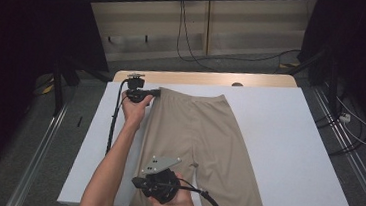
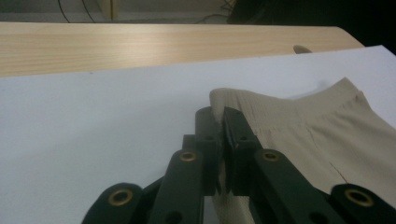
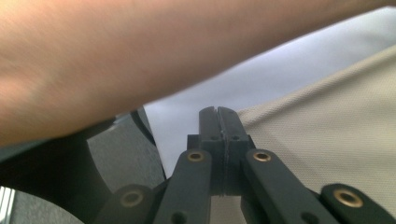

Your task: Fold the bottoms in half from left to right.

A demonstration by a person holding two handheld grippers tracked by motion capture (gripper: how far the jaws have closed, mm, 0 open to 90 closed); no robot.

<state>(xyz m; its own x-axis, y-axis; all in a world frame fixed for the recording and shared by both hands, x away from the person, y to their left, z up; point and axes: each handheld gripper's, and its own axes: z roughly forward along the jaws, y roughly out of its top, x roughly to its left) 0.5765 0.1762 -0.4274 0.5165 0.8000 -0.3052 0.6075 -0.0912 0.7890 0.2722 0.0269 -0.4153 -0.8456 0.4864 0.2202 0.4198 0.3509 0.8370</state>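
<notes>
Beige trousers [image 1: 198, 129] lie flat on the white table cover [image 1: 288, 142], waistband at the far side and legs toward the near edge. My left gripper [image 1: 158, 93] is at the far left corner of the waistband; in the left gripper view, the left gripper [image 2: 220, 114] is shut with the ribbed waistband [image 2: 289, 112] pinched between its jaws. My right gripper [image 1: 136, 182] is at the left leg's outer edge by the near table edge. Seen from its own camera, the right gripper [image 3: 218, 112] is shut, and the edge of the trousers [image 3: 327, 121] runs into its tips.
A bare wooden strip [image 1: 203, 77] borders the table's far side. Cables trail across the floor [image 1: 200, 59] behind it, and metal rails [image 1: 41, 146] run along both sides. A forearm [image 3: 140, 56] crosses close above the right gripper's camera.
</notes>
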